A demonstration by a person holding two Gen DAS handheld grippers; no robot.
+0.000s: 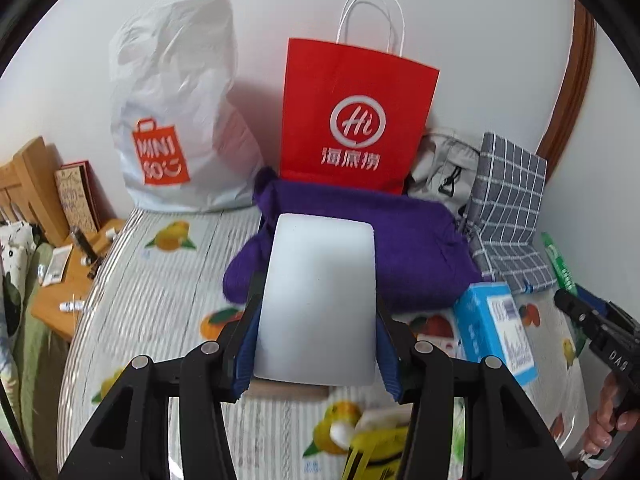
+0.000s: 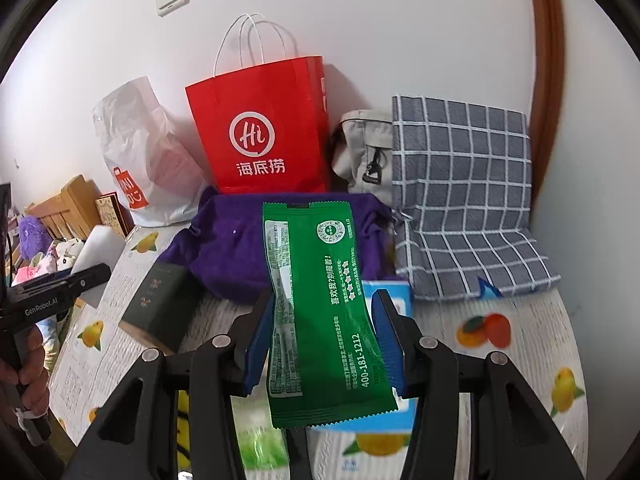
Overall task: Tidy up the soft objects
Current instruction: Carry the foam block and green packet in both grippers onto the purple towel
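We see the left claw (image 1: 316,344) pinching a white foam block (image 1: 320,300) above the fruit-print counter (image 1: 160,288), hiding much of the purple cloth (image 1: 420,248) (its folds unclear). The right claw (image 2: 324,344) clamps a green packet (image 2: 320,312); a blue box (image 2: 394,296) beneath is mostly covered.
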